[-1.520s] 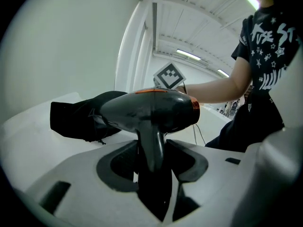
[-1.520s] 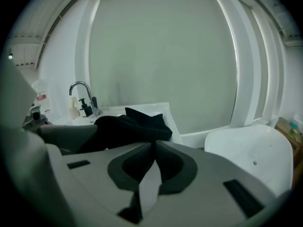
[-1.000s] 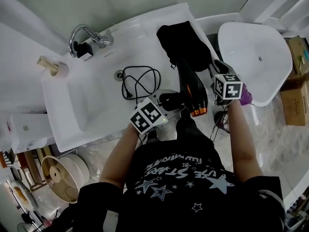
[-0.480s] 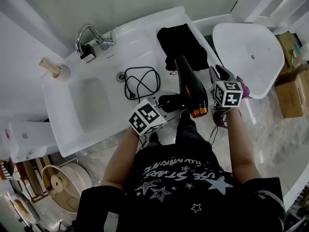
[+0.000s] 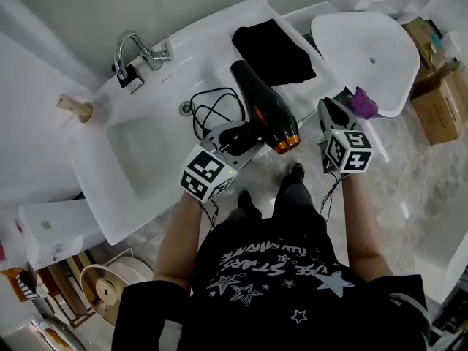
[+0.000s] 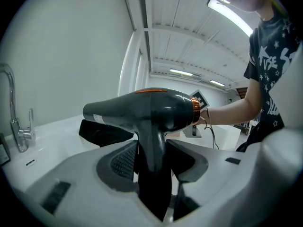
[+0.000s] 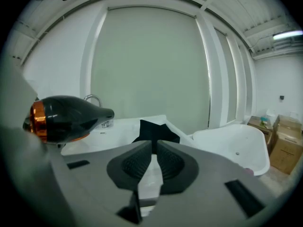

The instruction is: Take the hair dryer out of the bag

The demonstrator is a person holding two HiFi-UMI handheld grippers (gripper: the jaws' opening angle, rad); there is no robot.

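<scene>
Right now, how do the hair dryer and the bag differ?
The dryer is held up by the left gripper; the bag lies flat on the counter. The dryer is glossy with an orange ring; the bag is dull and plain. Both are black.

The black plastic hair dryer (image 5: 265,108) has a smooth, glossy shell, with a shiny copper-coloured metallic ring at one end. The flat black bag (image 5: 273,50) looks like soft, matt cloth. The long white washbasin counter (image 5: 205,50) is smooth and glossy, like glazed ceramic. The curved tap (image 5: 146,50) is polished chrome metal. The looped black cord (image 5: 216,112) looks dull and rubbery. The brown boxes (image 5: 439,101) are plain matt cardboard.
</scene>
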